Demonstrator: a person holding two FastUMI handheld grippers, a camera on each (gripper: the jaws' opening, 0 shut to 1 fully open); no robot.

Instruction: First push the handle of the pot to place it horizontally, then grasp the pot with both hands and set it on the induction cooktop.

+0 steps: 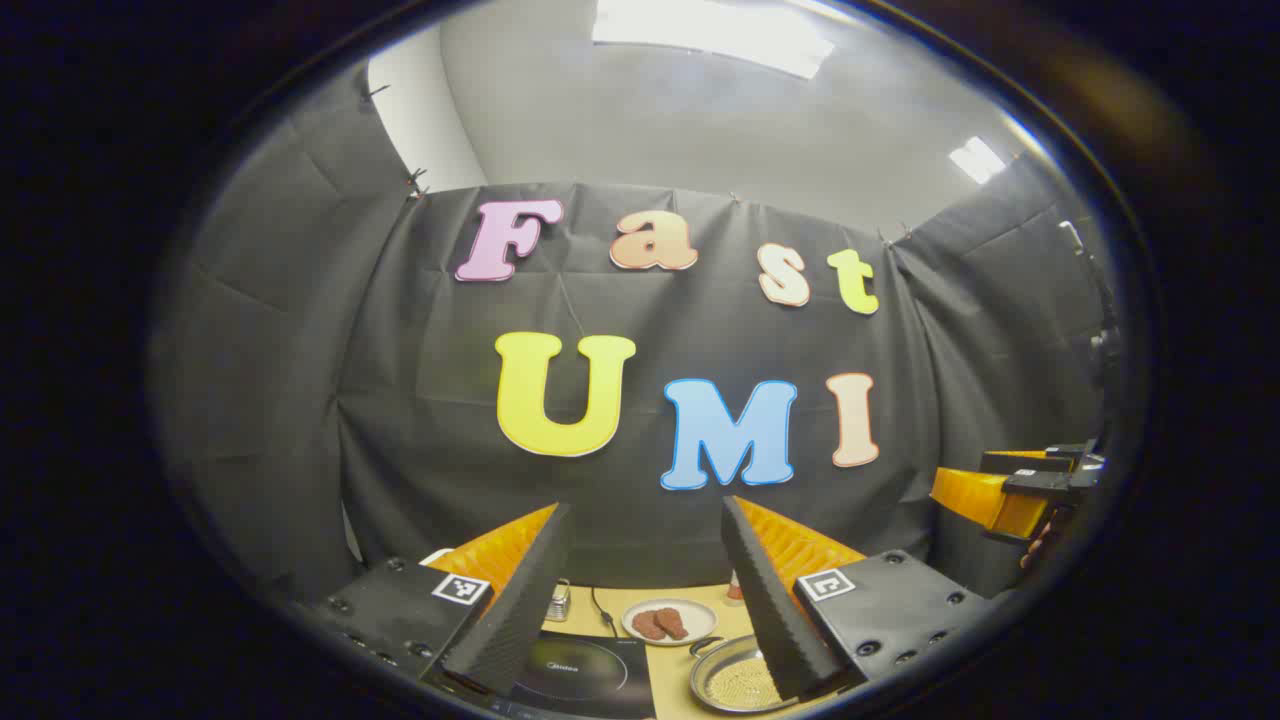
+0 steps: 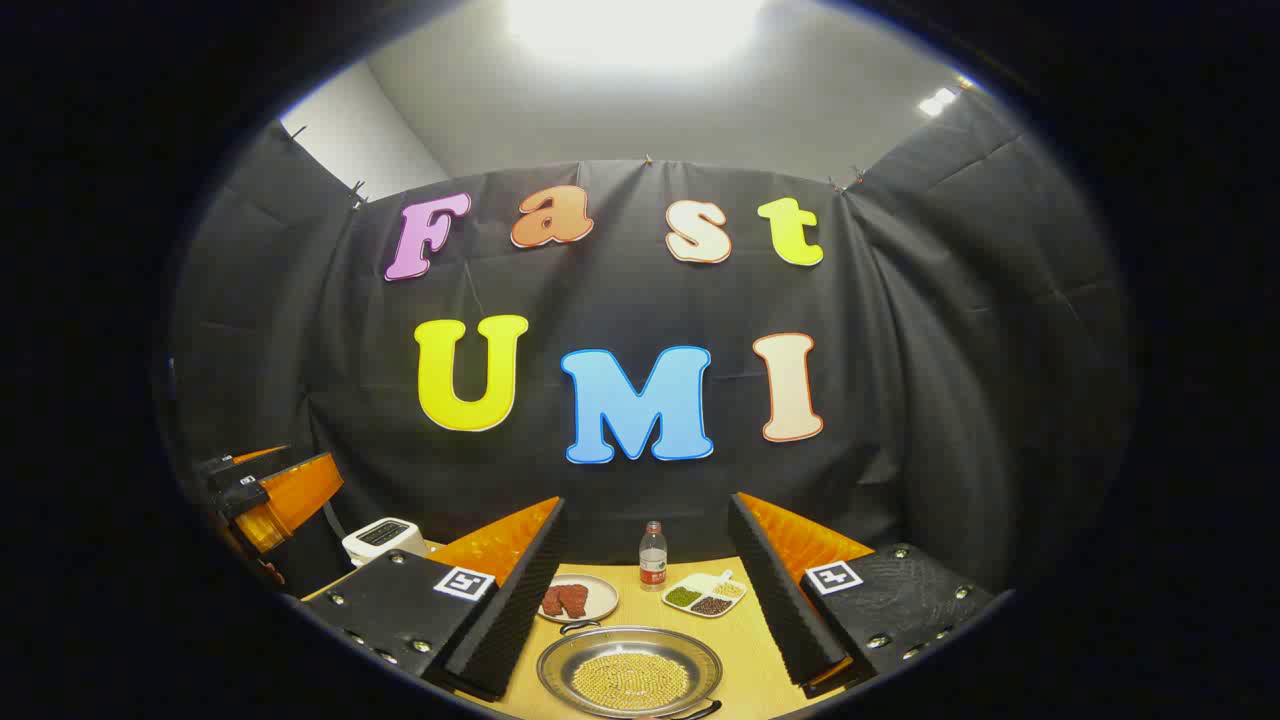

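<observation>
So both claws are up high, well above the tabletop (image 2: 745, 630), and neither one is touching anything yet. The left claw (image 1: 648, 590) has its fingers spread wide with nothing between them, and the right claw (image 2: 645, 600) is gaping open and empty too.

The pot (image 2: 630, 672) is a shallow steel pan full of small yellowish beads, sitting near the front edge of the tabletop, right under the right claw. A dark loop handle (image 2: 578, 627) shows at its far rim, another bit of handle peeks out at the near rim. The induction cooktop (image 1: 580, 675) sits beside it toward the left end, apart from the pot. Behind them sit a plate of reddish meat pieces (image 2: 578, 598), a divided dish of beans (image 2: 706, 596) and a small bottle (image 2: 652, 556) near the back edge.

What could go wrong: that pan is shallow and loaded, so a handle push that's too hard or off-line would probably slide it or fling beads out. Swinging wide could also clip the meat plate. And if the two claws lift unevenly, the pan tilts and the beads pour off onto the cooktop.
</observation>
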